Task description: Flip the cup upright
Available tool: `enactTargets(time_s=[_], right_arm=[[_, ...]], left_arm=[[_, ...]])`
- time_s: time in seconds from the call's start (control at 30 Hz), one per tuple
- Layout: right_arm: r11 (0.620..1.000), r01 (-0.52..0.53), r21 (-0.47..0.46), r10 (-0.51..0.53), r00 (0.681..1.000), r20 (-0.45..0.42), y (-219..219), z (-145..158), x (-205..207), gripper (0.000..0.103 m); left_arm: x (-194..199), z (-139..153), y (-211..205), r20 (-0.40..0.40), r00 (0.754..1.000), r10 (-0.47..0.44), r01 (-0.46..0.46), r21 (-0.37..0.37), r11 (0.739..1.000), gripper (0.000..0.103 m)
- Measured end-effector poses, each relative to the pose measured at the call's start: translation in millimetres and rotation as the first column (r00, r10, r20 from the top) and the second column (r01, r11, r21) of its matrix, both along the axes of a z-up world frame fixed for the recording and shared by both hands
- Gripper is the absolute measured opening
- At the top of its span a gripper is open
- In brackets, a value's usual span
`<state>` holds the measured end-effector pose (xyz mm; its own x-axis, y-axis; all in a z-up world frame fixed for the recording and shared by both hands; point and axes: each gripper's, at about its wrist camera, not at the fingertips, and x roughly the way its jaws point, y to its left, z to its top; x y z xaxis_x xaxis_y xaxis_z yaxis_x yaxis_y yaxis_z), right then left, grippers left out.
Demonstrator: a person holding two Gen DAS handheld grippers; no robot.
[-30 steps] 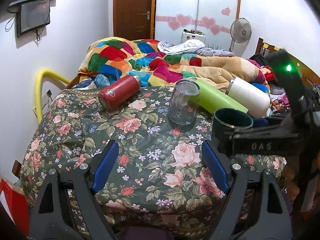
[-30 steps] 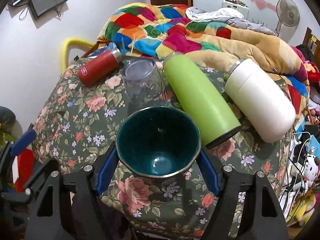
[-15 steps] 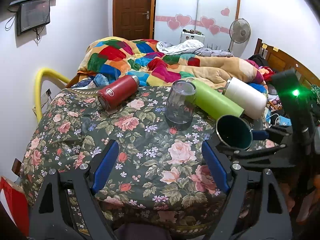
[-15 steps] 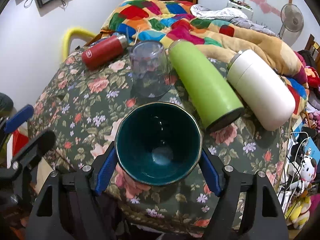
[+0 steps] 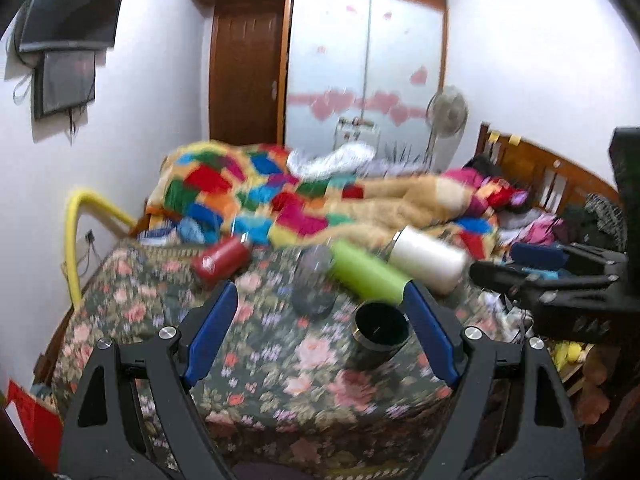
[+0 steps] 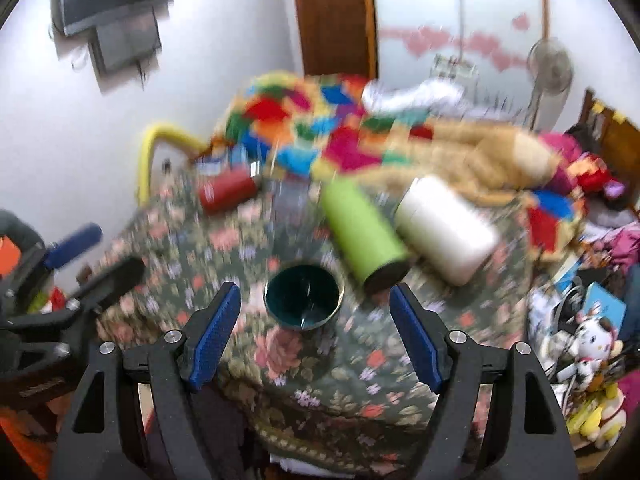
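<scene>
A dark teal cup (image 6: 304,295) stands upright, mouth up, on the floral tablecloth (image 6: 360,360) near the front right; it also shows in the left wrist view (image 5: 380,330). My right gripper (image 6: 316,338) is open and empty, drawn back from the cup and above it. My left gripper (image 5: 324,334) is open and empty, held back over the table's near side. Both views are motion-blurred.
A clear glass (image 5: 314,286) stands upside down mid-table. A red flask (image 5: 222,258), a green flask (image 5: 366,274) and a white flask (image 5: 428,260) lie on their sides behind. A bed with a patchwork quilt (image 5: 256,188) is beyond the table.
My right gripper has opened and let go of the teal cup, which now stands on the table. Both grippers have pulled back and up from the table.
</scene>
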<state>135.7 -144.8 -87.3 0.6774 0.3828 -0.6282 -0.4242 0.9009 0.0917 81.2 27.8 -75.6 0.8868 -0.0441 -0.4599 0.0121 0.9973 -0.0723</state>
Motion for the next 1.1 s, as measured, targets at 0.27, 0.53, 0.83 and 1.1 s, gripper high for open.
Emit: enactTargets(time_s=[0.27,0.53,0.83,1.1], right_arm=[[0.991,0.032,0.131,-0.071,0.951,0.299,-35,76,-78,0.075],[0.982,0.047,0.181,-0.121,0.897,0.425,-35,88,-125,0.08],[0.979,0.102,0.174,-0.172,0.874,0.455,-43,84,-135,0.103],[0.98,0.115,0.16,-0.176,0.877,0.447,-47,79,-136,0.103]], left_arm=[[-61,64,-24,0.22,0.975,-0.016,0.014,0.011,1.0,0.088],[-105,82,-33,0.329,0.944,0.02,-0.029,0.023,0.999,0.099],[-119,80,-31,0.331,0.942,0.048,-0.055,0.012,0.998,0.103],[-118,78,-37,0.338,0.94,0.047,-0.061,0.032,0.998,0.103]])
